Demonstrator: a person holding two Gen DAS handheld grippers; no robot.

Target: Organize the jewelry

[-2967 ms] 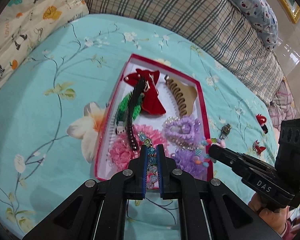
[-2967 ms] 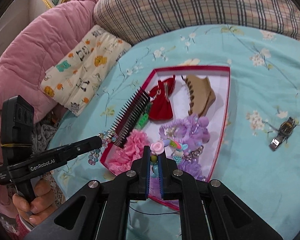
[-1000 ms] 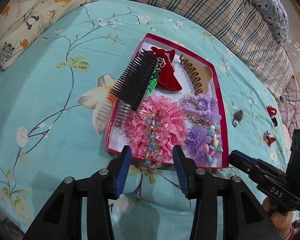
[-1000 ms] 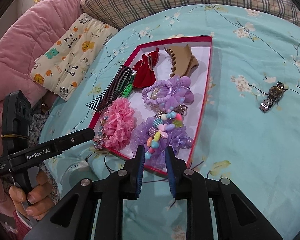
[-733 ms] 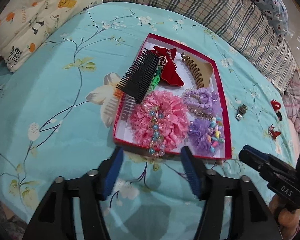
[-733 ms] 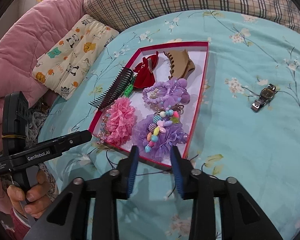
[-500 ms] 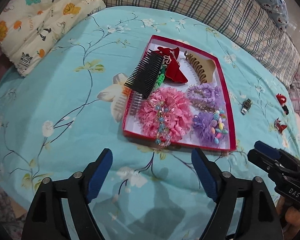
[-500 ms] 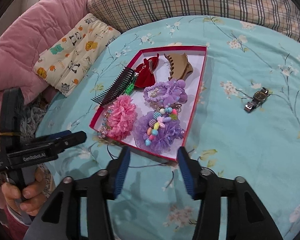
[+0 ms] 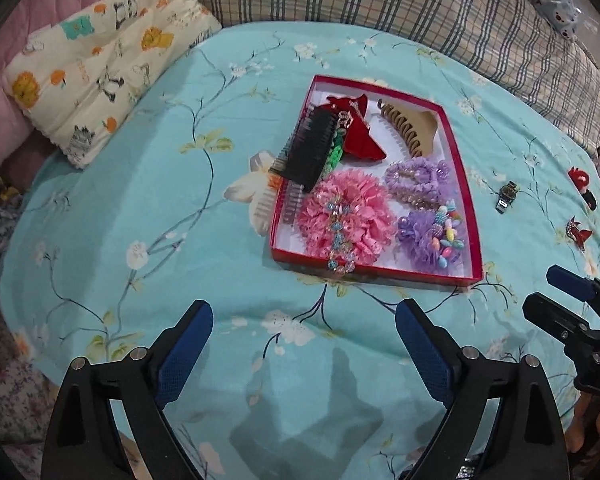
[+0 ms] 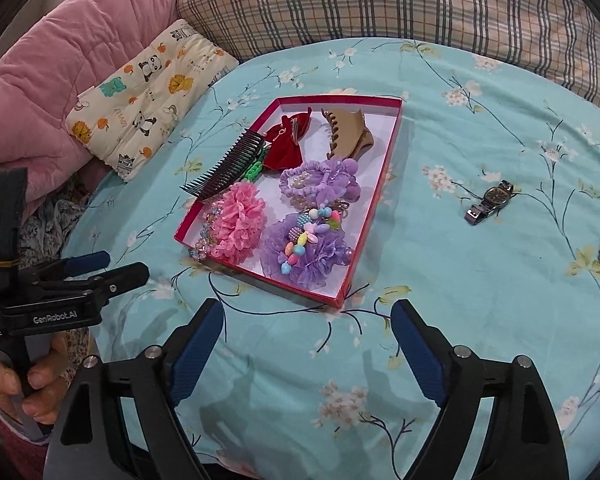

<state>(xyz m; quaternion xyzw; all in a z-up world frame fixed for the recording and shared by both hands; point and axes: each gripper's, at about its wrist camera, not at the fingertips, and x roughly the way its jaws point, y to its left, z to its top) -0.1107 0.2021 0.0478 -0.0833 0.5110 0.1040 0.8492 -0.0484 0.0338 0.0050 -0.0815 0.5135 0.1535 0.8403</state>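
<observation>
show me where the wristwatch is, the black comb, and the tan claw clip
wristwatch (image 10: 497,196): right wrist view, on its round dial.
black comb (image 9: 310,148): left wrist view, middle of its dark body.
tan claw clip (image 10: 350,133): right wrist view, on its smooth outer shell.

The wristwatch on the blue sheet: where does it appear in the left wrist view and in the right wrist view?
Left wrist view: the wristwatch lies at the right, on the sheet beyond the right wall of the red box.
Right wrist view: the wristwatch is right of centre, also apart from the red box, on its right.
Shared landmark: the tan hair clip in the box's far right corner.
</observation>
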